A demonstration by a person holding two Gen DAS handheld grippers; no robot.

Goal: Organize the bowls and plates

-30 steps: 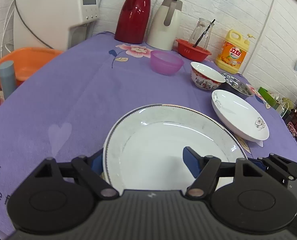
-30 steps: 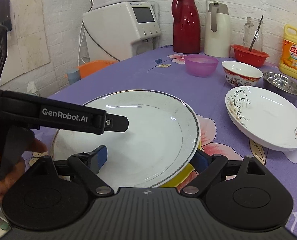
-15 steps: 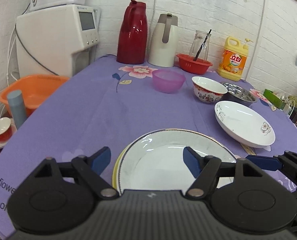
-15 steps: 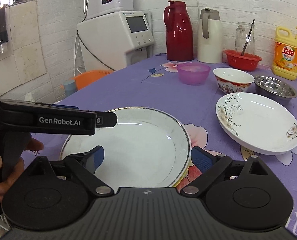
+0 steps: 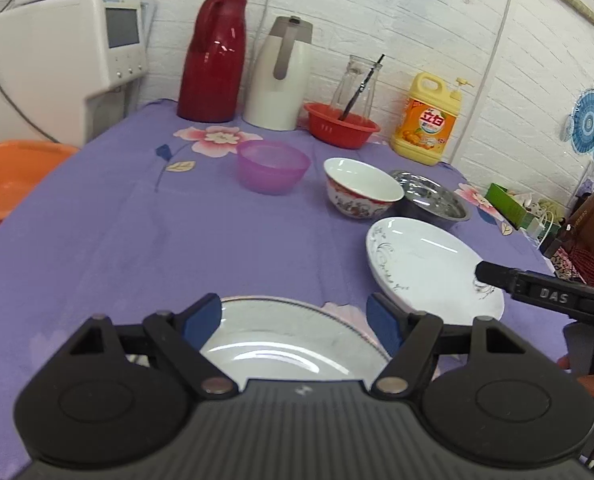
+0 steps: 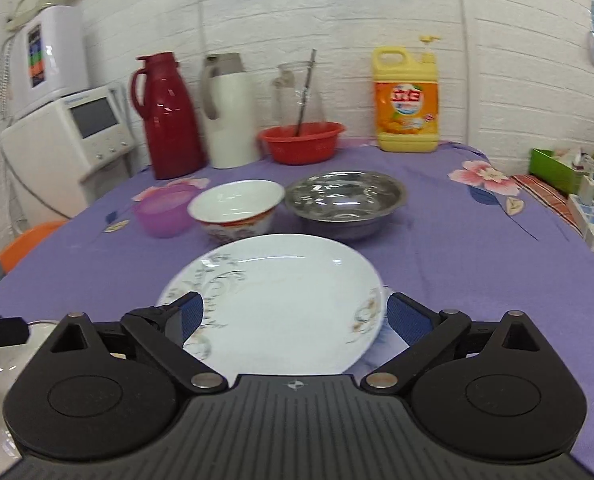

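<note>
The left tool has its two blue fingers spread wide, and they hold nothing. It hangs over the near edge of a big white plate with a dark rim. That plate lies flat on the counter, which has a purple cloth with pink flowers.

The right tool is spread wide too, and it also holds nothing. It hangs over the near side of a white plate with a vine pattern. One blue finger sits at each side of that plate. I cannot tell if they touch it. In the left view, the black tip of the right tool shows above this same plate.

The two plates lie side by side, near each other, with the vine plate to the right.

Just past the vine plate stand three bowls in a row. The purple bowl is on the left. The white bowl with a red flower band is in the middle. The shiny metal bowl is on the right. The white bowl and the metal bowl look very close together.

Farther back, by the white brick wall, stand a red jug, a white jug, a red basin with a glass jar in it, and a yellow soap bottle.
</note>
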